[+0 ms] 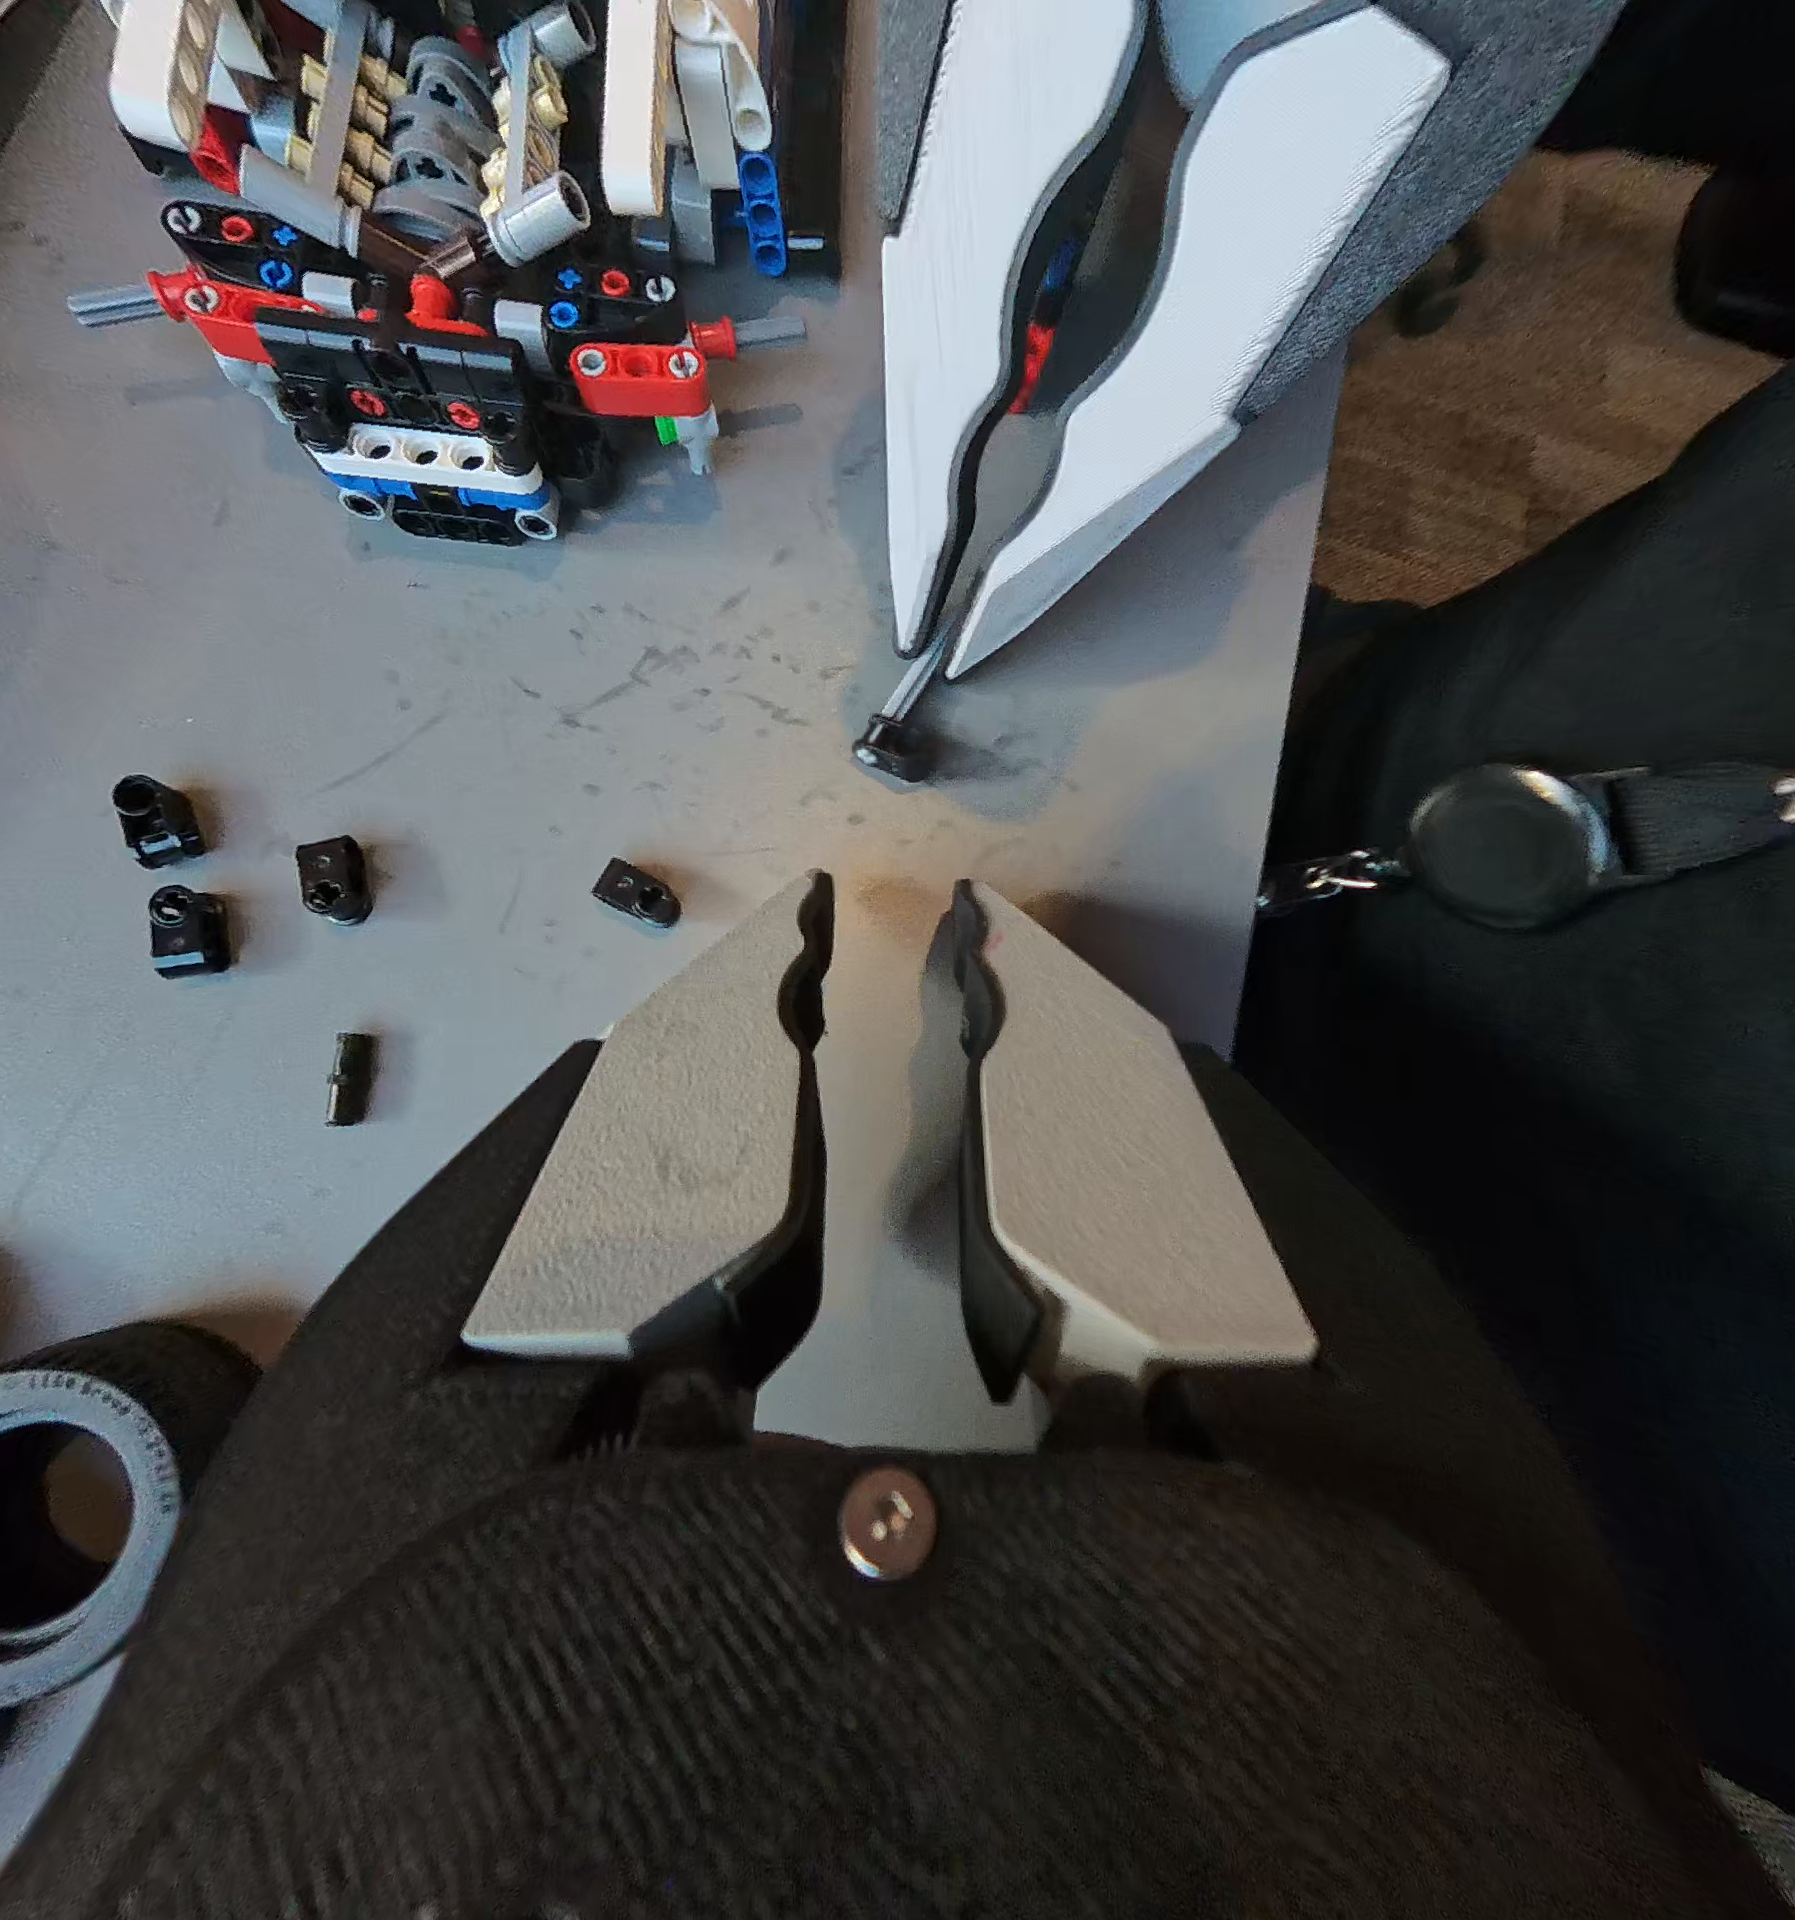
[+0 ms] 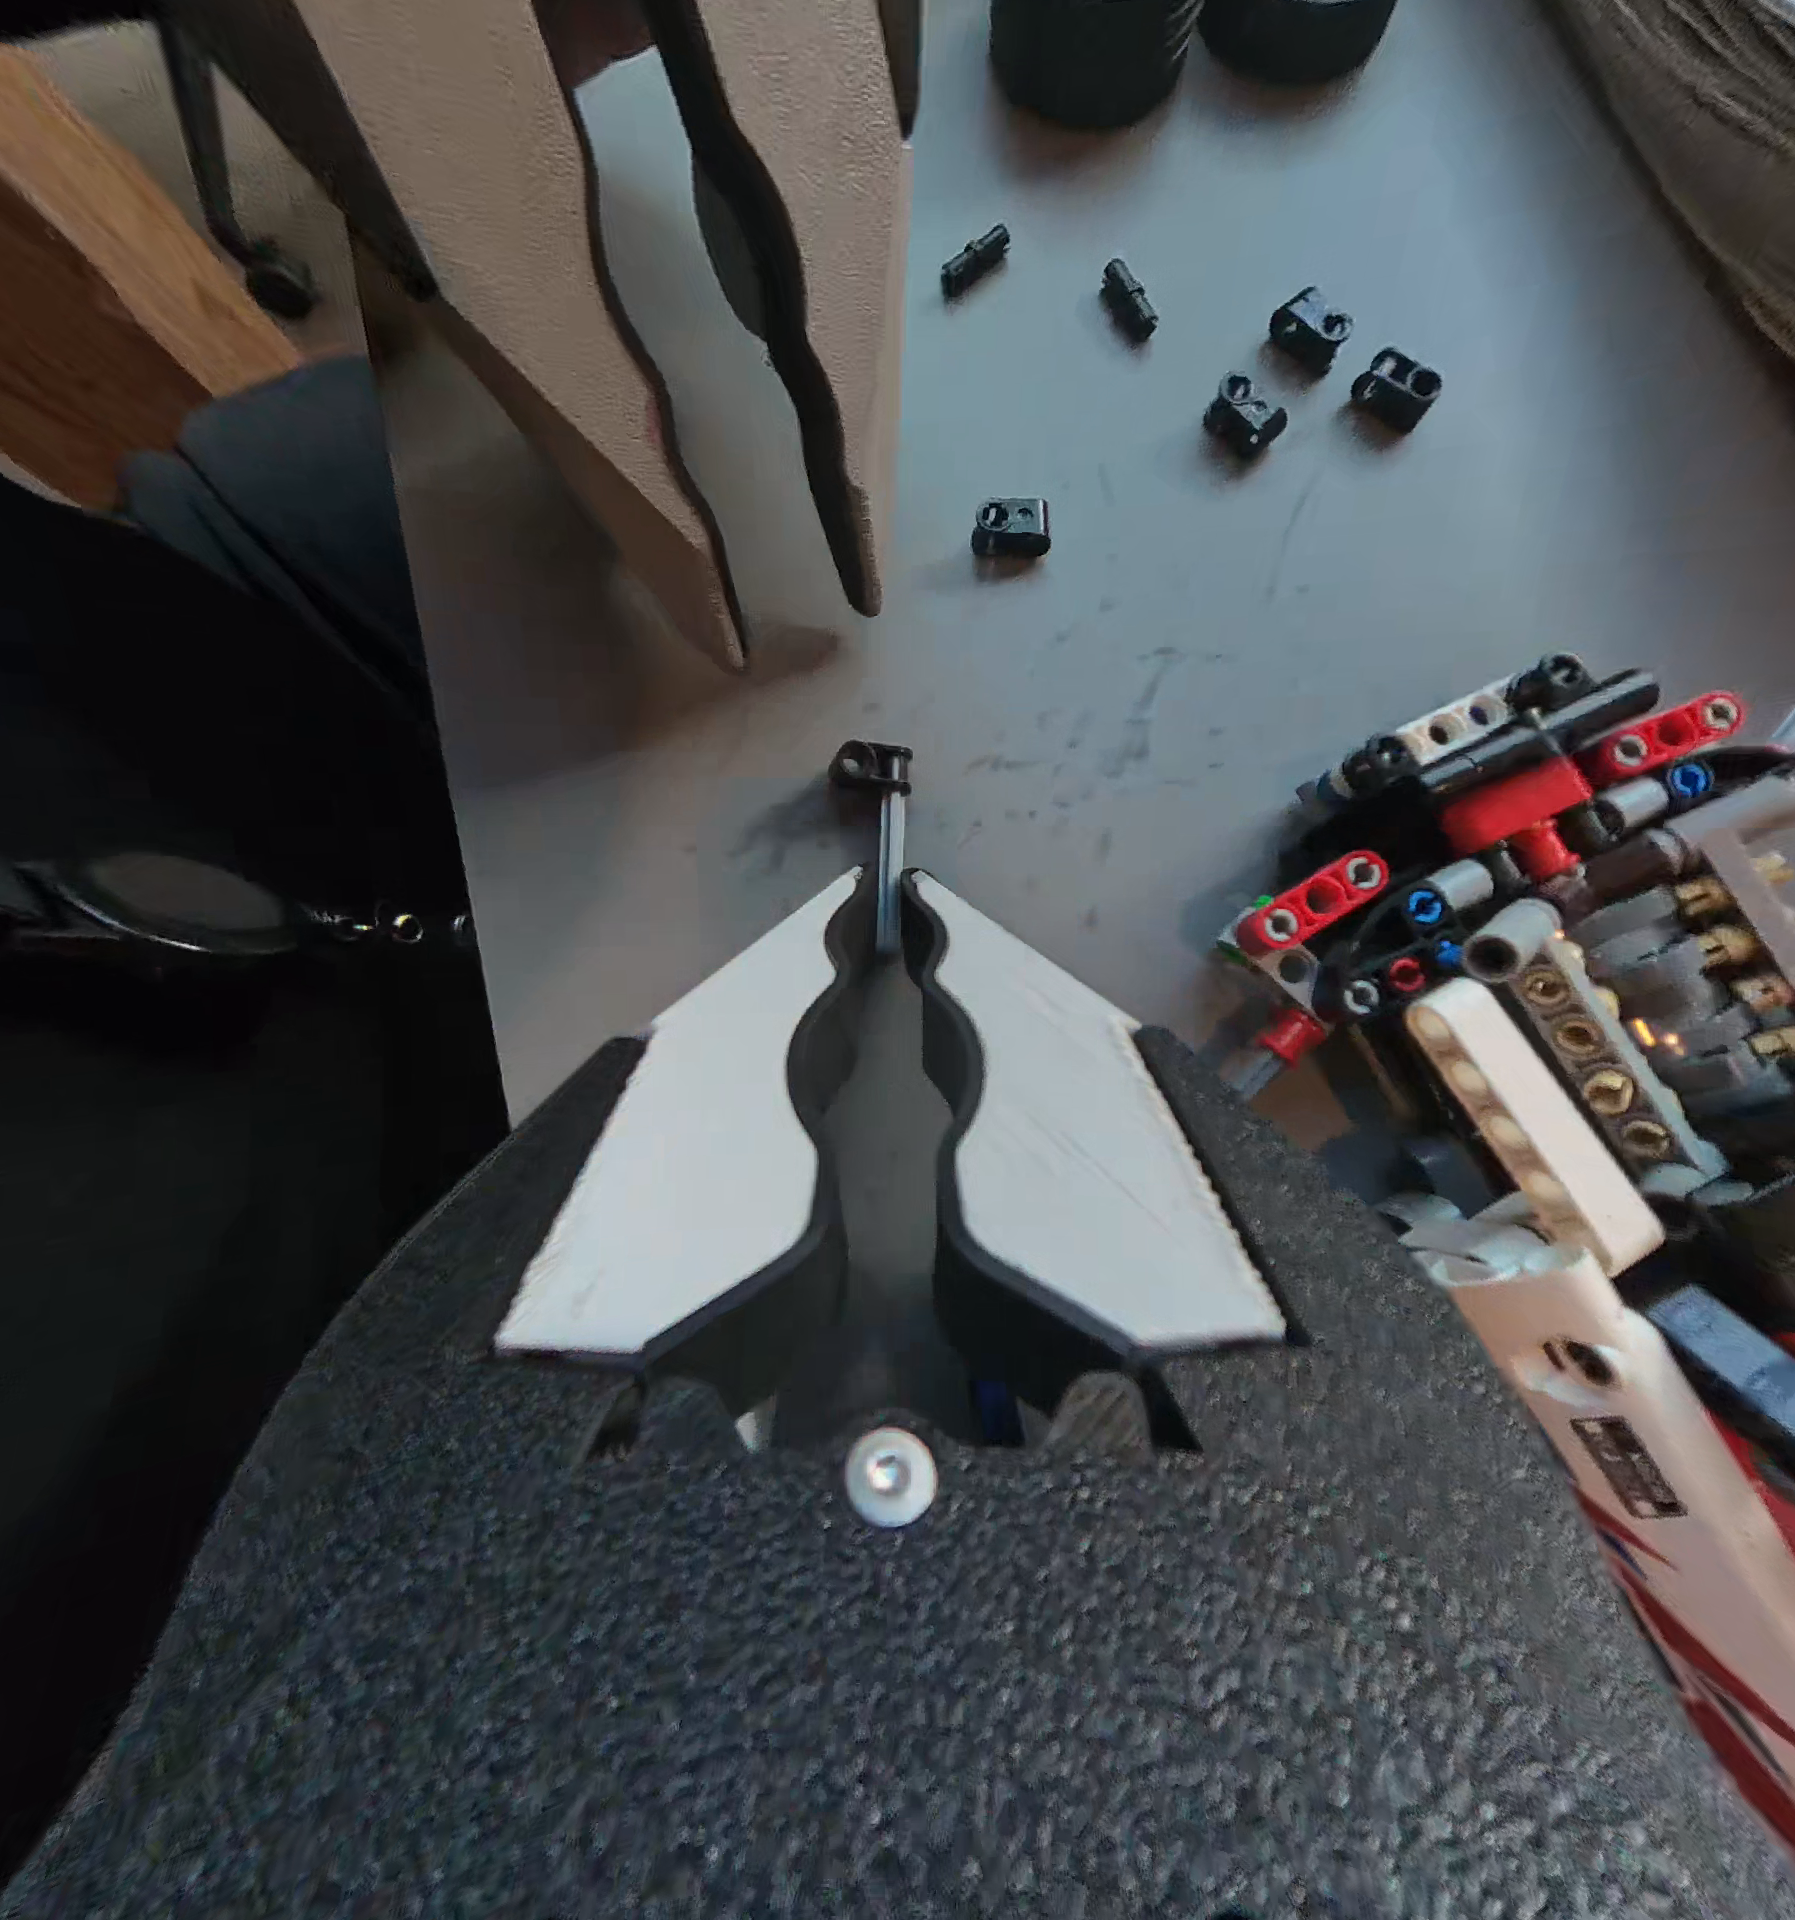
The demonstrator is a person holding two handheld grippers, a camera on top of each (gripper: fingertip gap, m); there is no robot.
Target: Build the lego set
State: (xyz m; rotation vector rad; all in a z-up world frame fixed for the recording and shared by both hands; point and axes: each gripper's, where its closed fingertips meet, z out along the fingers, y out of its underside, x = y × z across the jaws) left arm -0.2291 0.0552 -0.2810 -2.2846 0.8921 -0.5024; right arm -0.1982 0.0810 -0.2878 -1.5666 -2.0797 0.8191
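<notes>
In the left wrist view, the left gripper (image 1: 888,899) is seen low over the grey table (image 1: 457,665), its jaws parted with nothing between them. Across from it, the right gripper (image 1: 929,660) is pinched onto a thin grey axle (image 1: 914,688), whose far end carries a small black connector (image 1: 891,746) that appears to touch the table near its edge. The partly built lego model (image 1: 436,270) is stood at the far side, well apart from both tools. Loose black connectors (image 1: 157,821) and a black pin (image 1: 348,1077) are scattered to the left, and a black tyre (image 1: 31,1558) is cut off at the lower left corner. A black badge reel (image 1: 1506,857) is seen hanging beyond the table edge.

In the right wrist view, the right gripper (image 2: 885,878) is closed on the axle (image 2: 890,868), which is held pointing straight ahead with the connector (image 2: 870,764) at its tip. The left gripper (image 2: 810,634) is seen opposite, its jaws spread. The model (image 2: 1558,935) is lying to the right, close beside the right gripper. More black connectors (image 2: 1010,526) and pins (image 2: 974,260) are spread beyond it, with two tyres (image 2: 1090,62) at the top edge.
</notes>
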